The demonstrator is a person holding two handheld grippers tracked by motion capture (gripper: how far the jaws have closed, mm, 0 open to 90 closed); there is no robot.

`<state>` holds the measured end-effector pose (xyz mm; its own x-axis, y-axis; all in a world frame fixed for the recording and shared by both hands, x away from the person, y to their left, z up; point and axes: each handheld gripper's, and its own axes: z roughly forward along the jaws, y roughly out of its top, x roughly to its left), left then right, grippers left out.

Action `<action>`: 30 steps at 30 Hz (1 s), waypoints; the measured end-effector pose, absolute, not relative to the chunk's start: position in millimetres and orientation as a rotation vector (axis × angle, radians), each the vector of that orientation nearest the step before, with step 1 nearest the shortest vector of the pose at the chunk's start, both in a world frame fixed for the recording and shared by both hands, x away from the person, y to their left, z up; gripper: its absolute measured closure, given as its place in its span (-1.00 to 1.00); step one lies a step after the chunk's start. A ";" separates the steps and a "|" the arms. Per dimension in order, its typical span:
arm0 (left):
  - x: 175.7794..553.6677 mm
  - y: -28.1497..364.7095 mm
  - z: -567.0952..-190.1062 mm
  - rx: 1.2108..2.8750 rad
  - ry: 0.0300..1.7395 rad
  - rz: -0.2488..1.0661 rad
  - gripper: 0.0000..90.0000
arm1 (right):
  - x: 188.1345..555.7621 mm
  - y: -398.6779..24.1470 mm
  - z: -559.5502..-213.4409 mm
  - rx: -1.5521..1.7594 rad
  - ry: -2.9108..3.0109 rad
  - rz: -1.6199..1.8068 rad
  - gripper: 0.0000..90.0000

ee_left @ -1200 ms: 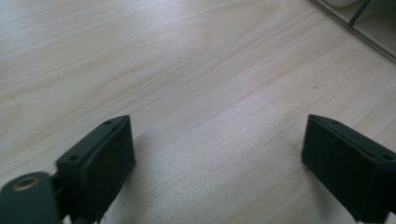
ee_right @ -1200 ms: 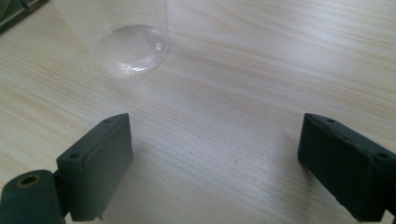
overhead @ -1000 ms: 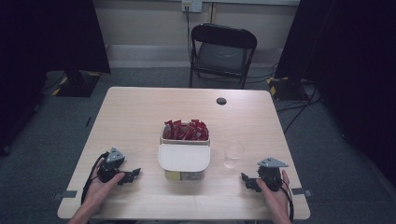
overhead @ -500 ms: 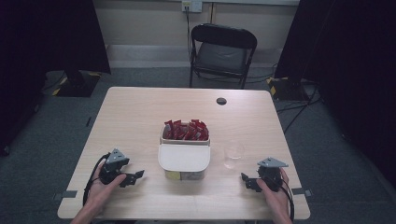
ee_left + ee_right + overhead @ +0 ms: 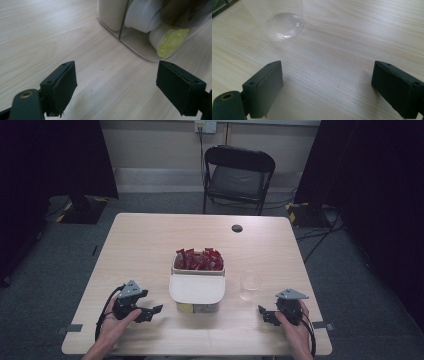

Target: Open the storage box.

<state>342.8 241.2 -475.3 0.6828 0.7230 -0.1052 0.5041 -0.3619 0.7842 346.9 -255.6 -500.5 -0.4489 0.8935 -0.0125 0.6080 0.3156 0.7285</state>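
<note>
A cream two-part box point(image 5: 197, 292) stands mid-table, with red packets point(image 5: 199, 260) in its far half. In the left gripper view its near wall point(image 5: 110, 15) lets small white tubs point(image 5: 143, 15) show through, one with a yellow lid point(image 5: 171, 45) lying on its side. A clear cup point(image 5: 250, 285) stands to the right of the box. My left gripper point(image 5: 149, 312) hovers open left of the box, jaws pointing at it point(image 5: 123, 82), nothing between them. My right gripper point(image 5: 265, 314) rests open near the front right edge, the clear cup point(image 5: 284, 22) just ahead of its jaws point(image 5: 327, 85).
A small black round disc point(image 5: 237, 228) lies near the table's far edge. A black folding chair point(image 5: 239, 175) stands behind the table. Bare wood lies between each gripper and the box, and across the far half of the table point(image 5: 150, 245).
My left gripper has shifted a little to the right, toward the box, and risen slightly. The right gripper has stayed put.
</note>
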 end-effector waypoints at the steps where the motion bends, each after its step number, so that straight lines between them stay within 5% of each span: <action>1: 342.4 240.3 -474.4 2.042 0.938 0.323 -0.64 | 346.9 -255.6 -500.5 1.332 2.172 0.929 -0.78; 30: 345.4 210.2 -453.9 2.017 0.829 0.268 -0.63 | 347.2 -256.1 -500.6 1.325 2.177 0.933 -0.79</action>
